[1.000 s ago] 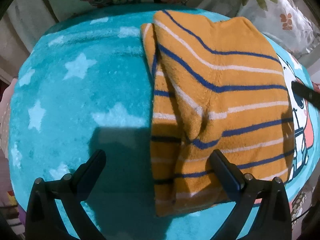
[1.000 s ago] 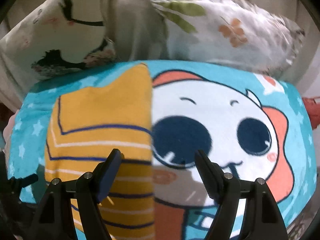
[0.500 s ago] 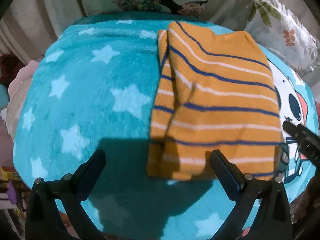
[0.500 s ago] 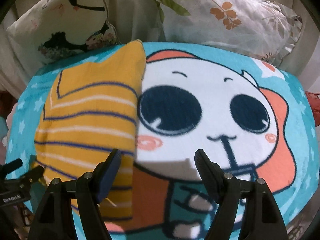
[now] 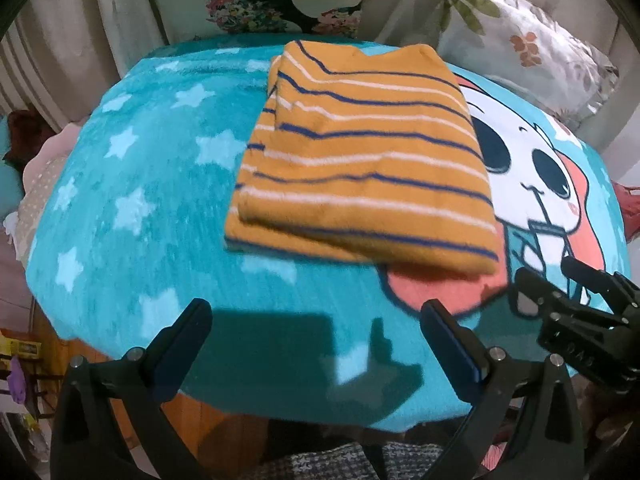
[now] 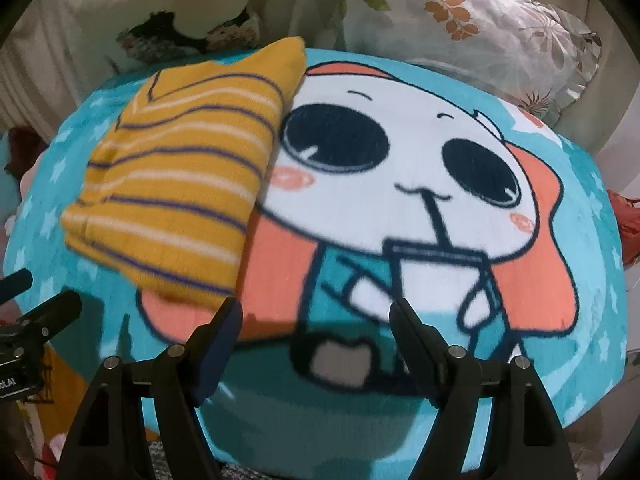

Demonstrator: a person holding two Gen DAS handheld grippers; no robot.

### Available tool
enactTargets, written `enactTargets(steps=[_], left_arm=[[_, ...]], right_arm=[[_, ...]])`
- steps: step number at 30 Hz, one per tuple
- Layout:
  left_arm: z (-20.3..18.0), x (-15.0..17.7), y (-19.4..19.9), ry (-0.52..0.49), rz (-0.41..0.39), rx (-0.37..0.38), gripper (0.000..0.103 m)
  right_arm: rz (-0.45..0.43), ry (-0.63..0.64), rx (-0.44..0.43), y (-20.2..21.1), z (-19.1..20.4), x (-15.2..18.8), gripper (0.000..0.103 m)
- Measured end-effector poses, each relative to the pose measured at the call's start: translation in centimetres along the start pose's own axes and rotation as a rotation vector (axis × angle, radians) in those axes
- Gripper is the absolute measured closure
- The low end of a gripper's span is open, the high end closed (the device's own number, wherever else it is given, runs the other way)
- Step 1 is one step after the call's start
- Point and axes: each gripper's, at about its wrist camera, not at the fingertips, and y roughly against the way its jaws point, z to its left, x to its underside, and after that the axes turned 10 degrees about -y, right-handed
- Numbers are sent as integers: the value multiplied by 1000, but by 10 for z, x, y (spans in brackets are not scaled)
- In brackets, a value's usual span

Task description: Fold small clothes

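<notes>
Left gripper (image 5: 316, 320) spread wide with nothing between the jaws, hovering above the near edge of the turquoise blanket (image 5: 132, 184), clear of the cloth. Right gripper (image 6: 316, 320) likewise wide apart and empty, poised over the lower part of the cartoon figure (image 6: 400, 152) printed on that blanket; seen also at the right edge of the left wrist view, black and low. Further out, folded orange top (image 5: 360, 160) with navy and white stripes, lying flat in a compact stack on the blanket, its right edge over the cartoon's face, its left edge among the pale stars. In the right wrist view, same top (image 6: 176, 172) left of the figure's big dark eye. Beyond the blanket, floral pillow (image 6: 460, 12) and a pale curtain (image 5: 80, 40) at the back
</notes>
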Motion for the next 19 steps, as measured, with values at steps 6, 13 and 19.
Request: enactTargets(steps=[6,13,19], left_arm=[[-8,20,8,18,1,-12,0],[-7,34,13,40,1,-22,0],[-8,35,17,47,-3,-36,0]], right_arm=[[1,53,-15,7,6,20,23],[-8,98,-25,14,14,34,23],[-13,116,-26,17,17,39,23]])
